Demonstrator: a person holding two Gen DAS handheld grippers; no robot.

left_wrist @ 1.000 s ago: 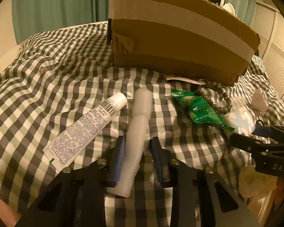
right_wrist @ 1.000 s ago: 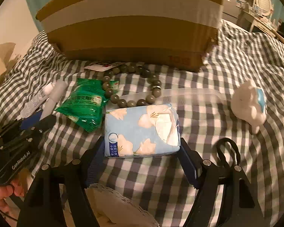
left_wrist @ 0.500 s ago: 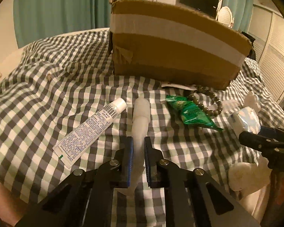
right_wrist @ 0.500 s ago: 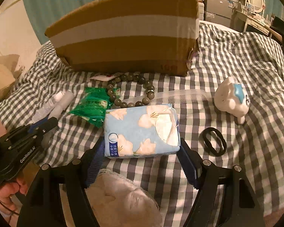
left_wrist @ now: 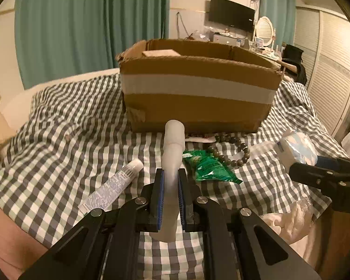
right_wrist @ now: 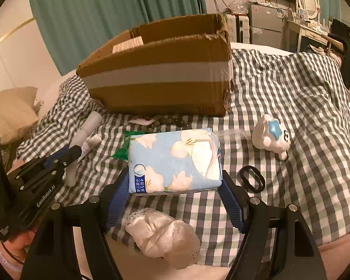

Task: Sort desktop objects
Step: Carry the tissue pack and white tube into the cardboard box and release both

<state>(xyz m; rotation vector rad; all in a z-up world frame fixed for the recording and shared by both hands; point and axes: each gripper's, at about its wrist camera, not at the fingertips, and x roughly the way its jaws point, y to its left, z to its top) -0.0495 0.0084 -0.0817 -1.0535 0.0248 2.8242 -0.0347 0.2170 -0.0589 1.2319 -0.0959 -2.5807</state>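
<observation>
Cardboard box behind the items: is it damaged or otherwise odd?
Yes. The cardboard box has ragged, torn top edges, worst at its left corner, and the near wall bows outward. It stands upright and open on the checked cloth.

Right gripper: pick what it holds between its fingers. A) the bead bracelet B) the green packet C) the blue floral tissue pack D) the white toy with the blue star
C: the right gripper has its fingers pressed on both ends of the blue floral tissue pack, while the green packet, the bead bracelet and the white toy lie on the checked cloth.
</observation>
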